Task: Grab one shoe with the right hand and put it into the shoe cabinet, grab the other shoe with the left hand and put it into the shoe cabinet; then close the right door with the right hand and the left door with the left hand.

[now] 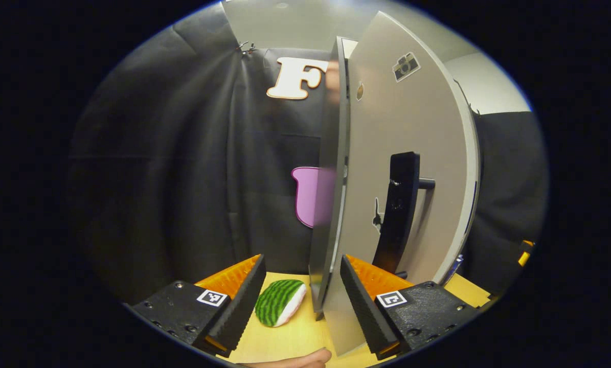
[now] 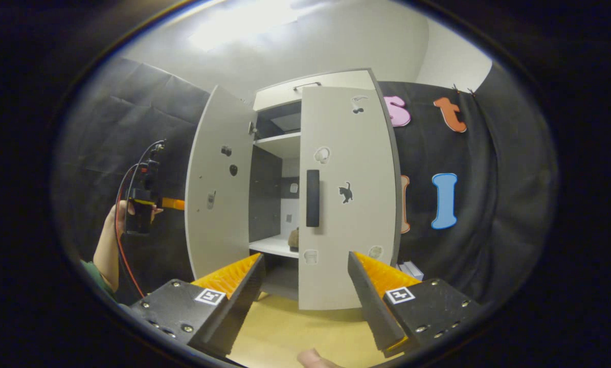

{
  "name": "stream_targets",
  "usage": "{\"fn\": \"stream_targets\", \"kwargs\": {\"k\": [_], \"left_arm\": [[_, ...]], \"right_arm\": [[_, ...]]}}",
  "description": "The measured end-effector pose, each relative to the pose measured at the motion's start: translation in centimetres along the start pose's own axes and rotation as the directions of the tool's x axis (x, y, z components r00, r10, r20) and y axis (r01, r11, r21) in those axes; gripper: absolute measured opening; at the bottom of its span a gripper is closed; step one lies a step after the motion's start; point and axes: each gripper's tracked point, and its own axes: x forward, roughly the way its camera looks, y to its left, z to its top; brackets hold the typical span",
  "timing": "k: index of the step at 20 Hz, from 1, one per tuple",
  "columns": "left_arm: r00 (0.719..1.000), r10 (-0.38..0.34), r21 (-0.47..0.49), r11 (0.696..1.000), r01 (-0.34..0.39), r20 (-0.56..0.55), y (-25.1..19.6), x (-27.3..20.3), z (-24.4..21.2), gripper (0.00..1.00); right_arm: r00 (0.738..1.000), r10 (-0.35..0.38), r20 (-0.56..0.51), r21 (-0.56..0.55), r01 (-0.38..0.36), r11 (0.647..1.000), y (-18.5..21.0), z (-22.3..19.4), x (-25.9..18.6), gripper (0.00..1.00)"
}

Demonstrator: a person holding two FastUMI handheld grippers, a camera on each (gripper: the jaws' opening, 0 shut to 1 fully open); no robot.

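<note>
Right gripper view: the shoe cabinet (image 2: 305,92) stands on the yellow worktop (image 2: 295,332) with its right door (image 2: 348,204) shut and its left door (image 2: 218,189) swung open, one shoe (image 2: 293,238) dimly visible on the middle shelf (image 2: 272,246). Right tongs (image 2: 305,278) are spread, holding nothing. Left gripper view looks along the left door's edge, which stands between the spread left tongs (image 1: 301,286); a watermelon-striped toy (image 1: 279,302) lies on the worktop beside it.

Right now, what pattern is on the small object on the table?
Green watermelon stripes, left gripper view.
</note>
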Motion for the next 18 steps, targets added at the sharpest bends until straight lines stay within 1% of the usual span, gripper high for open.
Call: {"fn": "stream_targets", "kwargs": {"k": [1,2,3,4,5,6,10,11,12,13,16,18], "left_arm": [[1.0,-0.014,0.005,1.0,0.014,-0.004,-0.5,0.0,0.1,0.91],[1.0,-0.025,0.011,1.0,0.025,0.002,-1.8,0.5,0.2,0.85],[1.0,-0.031,0.022,0.999,0.031,0.004,-3.3,0.7,0.1,0.91],[0.999,-0.035,0.032,0.999,0.035,0.008,-4.6,0.8,-0.3,0.86],[0.999,-0.039,0.043,0.998,0.038,0.011,-5.6,0.8,-0.3,0.86],[0.999,-0.043,0.053,0.998,0.043,0.013,-6.2,0.8,-0.4,0.9],[0.998,-0.057,0.065,0.996,0.056,0.012,-7.9,1.3,-0.2,0.9],[0.998,-0.06,0.062,0.996,0.06,0.007,-8.0,1.4,-0.2,0.86],[0.998,-0.063,0.061,0.996,0.063,0.01,-8.2,1.5,-0.2,0.86],[0.998,-0.064,0.068,0.996,0.063,0.016,-8.5,1.8,0.1,0.91],[0.998,-0.06,0.07,0.996,0.059,0.023,-9.9,2.8,0.4,0.91],[0.997,-0.072,0.073,0.995,0.07,0.022,-11.5,3.1,-0.2,0.91]], "right_arm": [[1.0,0.005,0.003,-0.001,-0.005,1.0,0.3,0.0,-0.2,0.98],[1.0,0.008,0.003,0.0,-0.008,1.0,0.5,-0.1,-0.3,0.98],[1.0,0.004,0.0,-0.001,-0.004,1.0,0.5,-0.2,-0.4,0.98],[1.0,-0.004,-0.006,-0.003,0.004,1.0,0.3,-0.4,-0.6,0.98],[1.0,-0.011,-0.009,-0.005,0.011,1.0,0.2,-0.5,-0.7,0.98],[1.0,-0.013,-0.012,-0.006,0.013,1.0,0.2,-0.6,-0.6,0.98],[1.0,-0.017,-0.018,-0.005,0.017,1.0,0.0,-1.0,-0.9,0.98],[1.0,-0.023,-0.017,-0.002,0.023,1.0,-0.3,-0.9,-0.8,0.98],[0.999,-0.031,-0.014,0.003,0.031,1.0,-0.6,-1.0,-0.8,0.98],[0.999,-0.04,-0.011,0.006,0.04,0.999,-0.9,-1.1,-0.9,0.98],[0.996,-0.087,0.0,0.006,0.087,0.996,-2.0,-1.2,-1.2,0.98],[0.989,-0.144,0.011,-0.006,0.144,0.989,-3.1,-1.2,-1.1,0.98]]}}
